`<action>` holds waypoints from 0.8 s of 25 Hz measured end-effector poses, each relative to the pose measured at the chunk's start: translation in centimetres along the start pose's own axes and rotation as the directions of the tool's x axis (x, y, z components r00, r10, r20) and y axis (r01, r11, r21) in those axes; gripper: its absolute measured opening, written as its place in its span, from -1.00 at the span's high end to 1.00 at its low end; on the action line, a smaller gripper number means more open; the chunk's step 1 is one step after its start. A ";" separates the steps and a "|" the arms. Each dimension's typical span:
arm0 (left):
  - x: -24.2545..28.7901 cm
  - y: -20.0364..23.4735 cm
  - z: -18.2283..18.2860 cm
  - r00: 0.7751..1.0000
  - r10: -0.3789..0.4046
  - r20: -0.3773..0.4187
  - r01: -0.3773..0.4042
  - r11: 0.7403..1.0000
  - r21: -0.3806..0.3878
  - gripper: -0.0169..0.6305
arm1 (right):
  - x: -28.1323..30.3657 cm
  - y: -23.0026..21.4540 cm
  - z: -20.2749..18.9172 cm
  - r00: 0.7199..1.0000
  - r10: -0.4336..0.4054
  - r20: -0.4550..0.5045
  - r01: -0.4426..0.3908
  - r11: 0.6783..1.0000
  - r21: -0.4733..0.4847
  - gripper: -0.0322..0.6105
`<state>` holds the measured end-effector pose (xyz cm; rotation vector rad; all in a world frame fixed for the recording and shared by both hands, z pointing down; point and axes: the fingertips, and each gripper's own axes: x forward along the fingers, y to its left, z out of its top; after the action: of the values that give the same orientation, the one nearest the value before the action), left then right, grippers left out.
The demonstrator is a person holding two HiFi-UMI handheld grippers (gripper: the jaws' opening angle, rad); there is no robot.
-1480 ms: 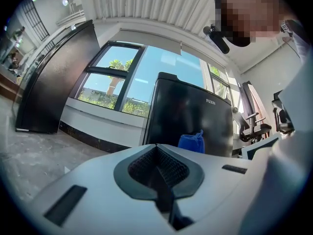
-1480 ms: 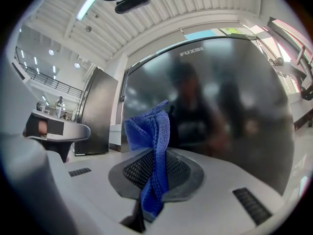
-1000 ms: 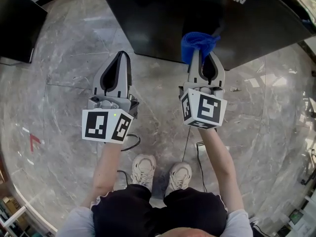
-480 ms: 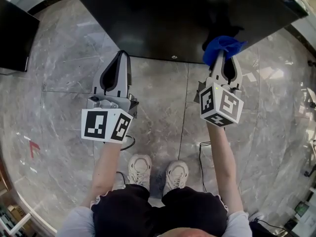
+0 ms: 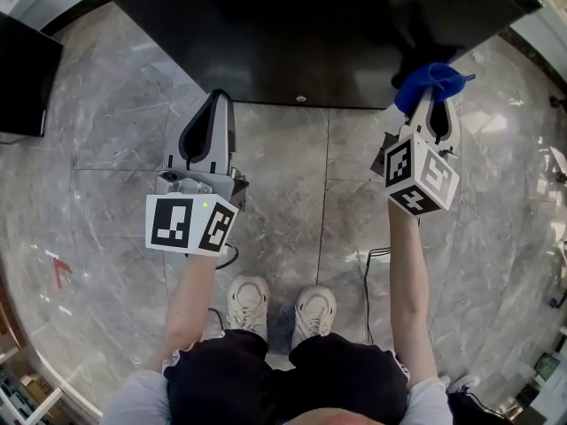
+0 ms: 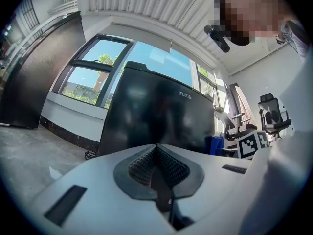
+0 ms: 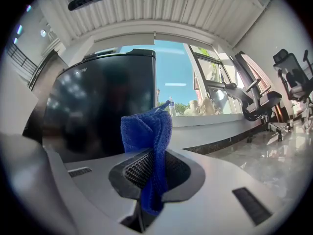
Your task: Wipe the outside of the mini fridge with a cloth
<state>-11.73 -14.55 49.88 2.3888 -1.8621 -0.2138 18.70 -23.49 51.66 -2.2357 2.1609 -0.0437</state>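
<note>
Blue cloth (image 7: pixel 146 131) in right gripper (image 5: pixel 435 100), tail only in right gripper view

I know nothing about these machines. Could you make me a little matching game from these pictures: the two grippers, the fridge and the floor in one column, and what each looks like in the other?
Things:
1. left gripper
2. right gripper
3. mini fridge
4. floor

Descriptions:
A. grey marble tiles
B. shut on the blue cloth
C. black and glossy
D. shut, with nothing between its jaws

Pairs: 1-D, 2-B, 3-C, 4-A
</note>
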 end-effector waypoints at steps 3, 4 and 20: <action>0.0 -0.1 0.0 1.000 -0.002 0.000 0.002 1.000 0.000 0.93 | 0.3 -0.8 -0.1 1.000 -0.019 -0.006 0.019 1.000 0.006 0.71; 0.0 -0.1 0.0 1.000 -0.001 0.000 0.001 1.000 -0.001 0.93 | 0.4 -1.1 -0.3 1.000 -0.026 -0.011 0.027 0.999 0.018 0.71; -1.8 5.7 0.2 0.990 0.142 0.013 -0.143 0.989 0.031 0.93 | -5.5 8.0 -2.7 0.972 0.222 -0.078 -0.209 0.967 0.145 0.71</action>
<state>-17.67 -14.22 50.75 2.2657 -2.0456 -0.1867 10.38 -18.26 54.04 -1.9520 2.3573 -0.2870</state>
